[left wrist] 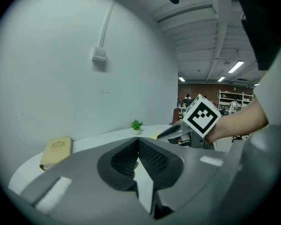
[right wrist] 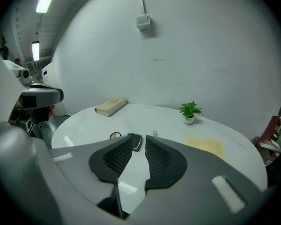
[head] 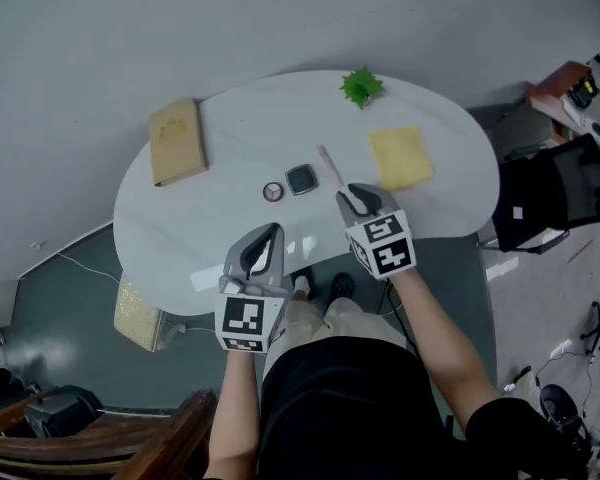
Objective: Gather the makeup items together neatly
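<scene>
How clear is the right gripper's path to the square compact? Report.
Probably yes: the right gripper, jaws apart and empty, hangs just short of the square compact on open tabletop; only the slim stick lies close beside it.

White table [head: 230, 158], dark compact [head: 301, 179], tan book [head: 177, 141], green plant [head: 361, 86]

One white oval desk [head: 180, 228] carries six loose things. Three are makeup items near its centre: one small round compact [head: 272, 192], one dark square compact [head: 301, 179] and one slim pale stick [head: 330, 166]. The rest are singles: one tan book [head: 176, 142] at ten o'clock, one green plant [head: 361, 87] at one o'clock, one yellow cloth [head: 400, 157] at two o'clock. Two grippers sit at six o'clock: the left gripper [head: 272, 230] and the right gripper [head: 352, 193].
</scene>
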`<state>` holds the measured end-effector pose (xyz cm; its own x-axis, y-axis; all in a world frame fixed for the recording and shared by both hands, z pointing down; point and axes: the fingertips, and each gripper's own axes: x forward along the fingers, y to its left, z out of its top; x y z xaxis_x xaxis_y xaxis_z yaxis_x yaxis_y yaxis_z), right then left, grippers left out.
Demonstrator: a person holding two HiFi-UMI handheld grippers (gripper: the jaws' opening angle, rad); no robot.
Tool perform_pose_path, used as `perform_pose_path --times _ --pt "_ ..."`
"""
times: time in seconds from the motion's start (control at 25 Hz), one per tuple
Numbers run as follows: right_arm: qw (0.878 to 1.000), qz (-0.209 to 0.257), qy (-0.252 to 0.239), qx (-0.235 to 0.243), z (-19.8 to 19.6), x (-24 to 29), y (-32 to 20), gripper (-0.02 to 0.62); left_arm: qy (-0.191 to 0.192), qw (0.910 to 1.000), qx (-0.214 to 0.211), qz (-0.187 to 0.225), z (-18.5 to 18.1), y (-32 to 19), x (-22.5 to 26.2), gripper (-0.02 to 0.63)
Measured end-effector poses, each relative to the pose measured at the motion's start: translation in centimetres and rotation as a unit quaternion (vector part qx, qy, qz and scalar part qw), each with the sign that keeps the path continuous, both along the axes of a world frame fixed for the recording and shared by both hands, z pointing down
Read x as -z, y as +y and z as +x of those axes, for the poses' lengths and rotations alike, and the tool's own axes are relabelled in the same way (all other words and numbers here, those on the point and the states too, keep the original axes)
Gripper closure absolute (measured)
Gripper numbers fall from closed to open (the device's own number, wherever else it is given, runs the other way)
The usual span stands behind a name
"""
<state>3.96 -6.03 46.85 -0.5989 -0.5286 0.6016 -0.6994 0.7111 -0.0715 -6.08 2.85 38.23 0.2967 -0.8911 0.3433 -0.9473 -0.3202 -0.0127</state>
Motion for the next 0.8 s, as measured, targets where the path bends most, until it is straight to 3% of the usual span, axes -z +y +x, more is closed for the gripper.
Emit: perform_pose_path --times 0.32,0.8 --pt "0.999 0.021 -0.019 0.025 0.7 2.6 2.7 0.505 0.002 0.9999 0.006 0.012 1.4 1.3 0.6 0.607" --pt "0.997 0.038 -0.051 0.048 1.2 6.1 6.0 0.561 0.014 0.9996 0.015 0.021 2.3 2.9 2.0 0.607"
